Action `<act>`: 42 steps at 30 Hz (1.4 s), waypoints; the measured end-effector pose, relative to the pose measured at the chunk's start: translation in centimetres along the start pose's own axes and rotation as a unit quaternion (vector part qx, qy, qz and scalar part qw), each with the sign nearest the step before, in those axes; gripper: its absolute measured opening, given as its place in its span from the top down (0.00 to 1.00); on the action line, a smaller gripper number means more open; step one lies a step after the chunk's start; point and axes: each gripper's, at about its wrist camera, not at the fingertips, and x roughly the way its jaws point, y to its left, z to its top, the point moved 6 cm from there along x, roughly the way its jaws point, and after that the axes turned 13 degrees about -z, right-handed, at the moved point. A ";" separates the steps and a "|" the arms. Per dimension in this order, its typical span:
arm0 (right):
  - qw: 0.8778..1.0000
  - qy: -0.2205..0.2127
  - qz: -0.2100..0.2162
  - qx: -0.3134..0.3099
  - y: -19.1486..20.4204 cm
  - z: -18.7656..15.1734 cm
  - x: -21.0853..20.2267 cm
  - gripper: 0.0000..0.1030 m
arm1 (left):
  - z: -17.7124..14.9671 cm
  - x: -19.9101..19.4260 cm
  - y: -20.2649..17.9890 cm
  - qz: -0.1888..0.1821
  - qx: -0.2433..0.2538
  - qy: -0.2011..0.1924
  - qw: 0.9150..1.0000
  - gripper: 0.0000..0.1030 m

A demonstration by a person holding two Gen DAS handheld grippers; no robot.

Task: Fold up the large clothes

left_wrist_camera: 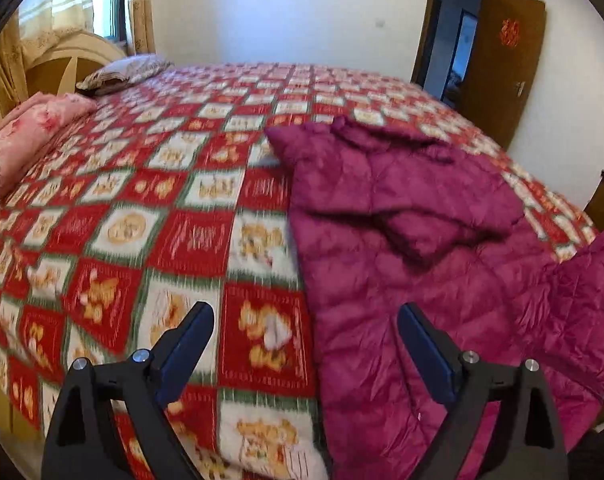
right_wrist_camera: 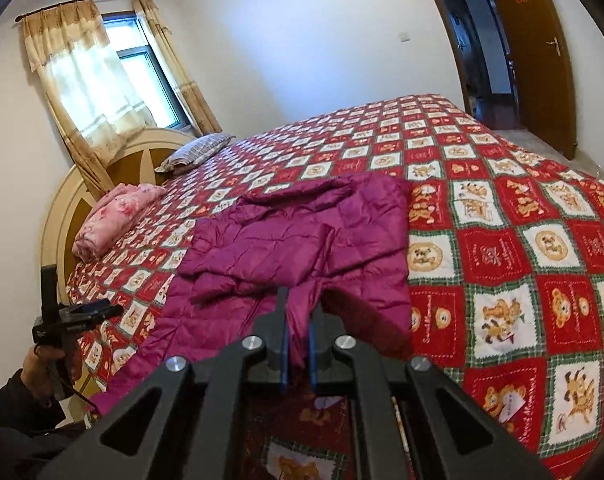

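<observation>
1. Right hand-held gripper (right_wrist_camera: 297,334): jaws clamped on a pinch of the magenta quilted down jacket (left_wrist_camera: 402,216).
2. Left hand-held gripper (left_wrist_camera: 306,330): jaws wide, empty, above the jacket's edge.
3. Jacket lies partly folded on the red-checked bear-print bed quilt (left_wrist_camera: 190,236).
4. Risk: slick, puffy fabric may slip out, undoing the fold.

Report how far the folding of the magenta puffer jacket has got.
Done: one sleeve already lies folded across the magenta puffer jacket on the quilt. In hand: the right tool is shut on the jacket's near hem; the left tool hangs open over the other edge. Left: folding the body over.
</observation>
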 end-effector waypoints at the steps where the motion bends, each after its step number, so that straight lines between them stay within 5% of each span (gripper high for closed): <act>1: 1.000 0.002 0.000 0.000 0.0 -0.2 0.2 0.91 | -1.0 0.4 0.2 0.014 -0.015 0.019 1.000 0.09; 6: 1.000 0.009 0.013 0.004 0.1 -1.2 0.5 0.91 | -5.3 1.4 -0.7 0.009 -0.016 0.093 0.995 0.09; 11: 1.000 0.013 0.026 0.009 0.4 -1.9 0.7 0.91 | -8.1 2.3 -2.2 -0.042 -0.033 0.131 0.990 0.12; 12: 0.999 0.014 0.028 0.009 0.6 -1.9 0.8 0.91 | -8.3 2.6 -2.6 -0.050 -0.035 0.134 0.989 0.20; 14: 0.999 0.015 0.030 0.007 0.8 -2.1 0.8 0.91 | -8.8 3.1 -3.2 -0.073 -0.038 0.152 0.985 0.93; 19: 1.000 -0.006 0.028 0.013 1.0 -1.5 0.4 0.91 | -5.9 0.5 -4.1 -0.089 -0.015 0.097 0.991 0.96; 25: 0.999 -0.048 0.013 0.021 0.8 2.3 1.1 0.91 | 2.1 -1.4 -4.2 -0.098 0.011 0.020 0.995 0.97; 35: 0.994 -0.097 -0.026 0.045 -1.0 12.8 6.3 0.91 | 16.1 3.9 -1.9 -0.084 0.019 -0.052 0.995 0.95; 42: 0.991 -0.083 -0.068 0.079 -3.7 16.5 13.1 0.91 | 20.7 10.2 1.3 -0.021 0.014 -0.033 0.999 0.94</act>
